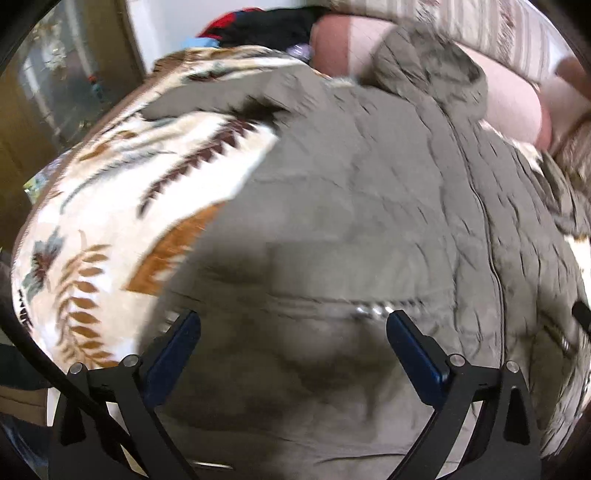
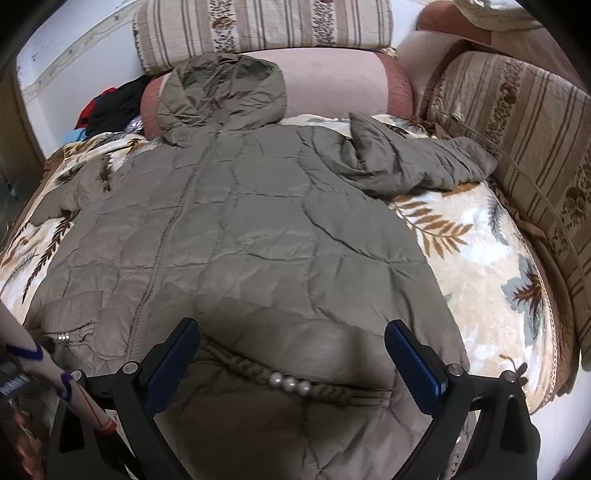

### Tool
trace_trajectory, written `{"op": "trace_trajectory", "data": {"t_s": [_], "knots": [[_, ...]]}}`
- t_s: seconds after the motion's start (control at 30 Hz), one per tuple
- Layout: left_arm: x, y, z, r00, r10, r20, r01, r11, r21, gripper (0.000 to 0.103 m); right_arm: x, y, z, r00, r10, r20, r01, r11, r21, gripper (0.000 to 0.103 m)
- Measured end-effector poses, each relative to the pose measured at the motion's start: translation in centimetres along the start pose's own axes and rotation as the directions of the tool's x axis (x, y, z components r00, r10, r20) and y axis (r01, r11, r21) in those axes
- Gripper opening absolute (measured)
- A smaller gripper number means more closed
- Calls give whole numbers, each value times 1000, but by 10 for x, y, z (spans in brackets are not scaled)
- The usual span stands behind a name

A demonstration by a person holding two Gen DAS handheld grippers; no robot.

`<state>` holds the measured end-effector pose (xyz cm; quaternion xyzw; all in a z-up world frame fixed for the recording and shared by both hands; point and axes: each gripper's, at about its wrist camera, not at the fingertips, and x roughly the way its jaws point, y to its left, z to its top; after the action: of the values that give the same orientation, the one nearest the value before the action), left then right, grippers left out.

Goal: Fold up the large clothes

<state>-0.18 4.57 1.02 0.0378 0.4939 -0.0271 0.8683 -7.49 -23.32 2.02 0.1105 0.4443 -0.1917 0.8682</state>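
Observation:
A large olive-grey quilted hooded jacket [image 2: 240, 229] lies spread flat, front up and zipped, on a leaf-patterned blanket [image 2: 480, 251]. Its hood [image 2: 221, 92] rests against a pink bolster, and its right sleeve [image 2: 406, 162] lies crumpled to the right. A pocket trim with three pearls [image 2: 290, 384] sits near the hem. My right gripper [image 2: 291, 343] is open, hovering over the hem above the pearls. My left gripper [image 1: 293, 332] is open over the jacket's [image 1: 351, 206] lower left part near a beaded pocket; that view is motion-blurred.
Striped floral cushions [image 2: 266, 26] line the back and right side [image 2: 535, 147]. A pink bolster [image 2: 332, 81] lies behind the hood. A pile of black and red clothes [image 2: 110, 107] sits at the back left. A cabinet [image 1: 55, 92] stands left of the bed.

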Motion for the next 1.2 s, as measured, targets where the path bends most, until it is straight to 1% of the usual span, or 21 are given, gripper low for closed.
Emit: {"op": "trace_trajectory", "data": {"t_s": [0.1, 0.23, 0.33, 0.4, 0.5, 0.57, 0.63, 0.73, 0.77, 0.8, 0.83, 0.87, 0.9, 0.93, 0.97, 1.03, 1.13, 1.2], "knots": [[-4, 13, 5, 1000, 25, 13, -25, 999, -19, 101, 4, -4, 0, 1000, 6, -12, -6, 1000, 5, 102], [-4, 32, 8, 998, 57, -23, -57, 998, -19, 101, 15, -1, 0, 999, 27, -29, -27, 1000, -9, 102], [-5, 57, 7, 996, 85, -29, -86, 995, -57, 101, 23, 0, 3, 999, 35, -38, -35, 999, -9, 102], [-2, 75, 4, 994, 102, -37, -106, 989, -108, 101, 27, 0, 5, 998, 52, -47, -53, 999, -6, 102], [8, 97, 3, 994, 90, -57, -98, 983, -158, 101, 30, 0, 5, 997, 66, -45, -66, 998, -5, 102], [17, 102, 4, 995, 80, -63, -89, 983, -158, 101, 30, -5, 5, 997, 60, -43, -60, 998, -11, 102], [28, 101, 6, 994, 68, -83, -79, 987, -140, 101, 28, -16, 8, 999, 31, -26, -31, 1000, -3, 102], [41, 94, 9, 995, 3, -103, -16, 992, -122, 101, 25, -40, 13, 1000, -27, -1, 27, 999, 41, 102], [44, 90, 9, 994, -23, -111, 9, 992, -124, 99, 25, -48, 14, 999, -36, 0, 36, 997, 61, 102], [47, 86, 7, 990, -73, -123, 57, 990, -128, 94, 26, -54, 15, 999, -40, -1, 40, 996, 79, 102], [50, 81, 7, 984, -113, -138, 94, 986, -134, 71, 26, -59, 16, 999, -43, -4, 43, 994, 96, 102], [51, 74, 3, 978, -135, -157, 114, 984, -140, 62, 27, -62, 15, 999, -42, -9, 43, 993, 107, 102], [47, 67, 0, 984, -106, -143, 88, 988, -123, 60, 28, -62, 15, 999, -39, -11, 40, 993, 110, 102], [45, 61, -3, 986, -93, -138, 79, 992, -101, 53, 28, -61, 14, 999, -36, -13, 37, 993, 109, 102], [41, 54, -7, 986, -87, -141, 75, 994, -83, 48, 28, -58, 13, 999, -31, -14, 32, 994, 103, 102], [34, 49, -12, 986, -80, -144, 70, 995, -73, 45, 29, -53, 12, 1000, -18, -18, 20, 996, 87, 102], [24, 48, -15, 989, -53, -136, 44, 997, -62, 45, 27, -46, 11, 1000, -6, -12, 7, 998, 62, 102], [16, 49, -14, 992, -36, -125, 28, 997, -71, 45, 24, -43, 10, 1000, -7, -2, 7, 999, 50, 102]]}}
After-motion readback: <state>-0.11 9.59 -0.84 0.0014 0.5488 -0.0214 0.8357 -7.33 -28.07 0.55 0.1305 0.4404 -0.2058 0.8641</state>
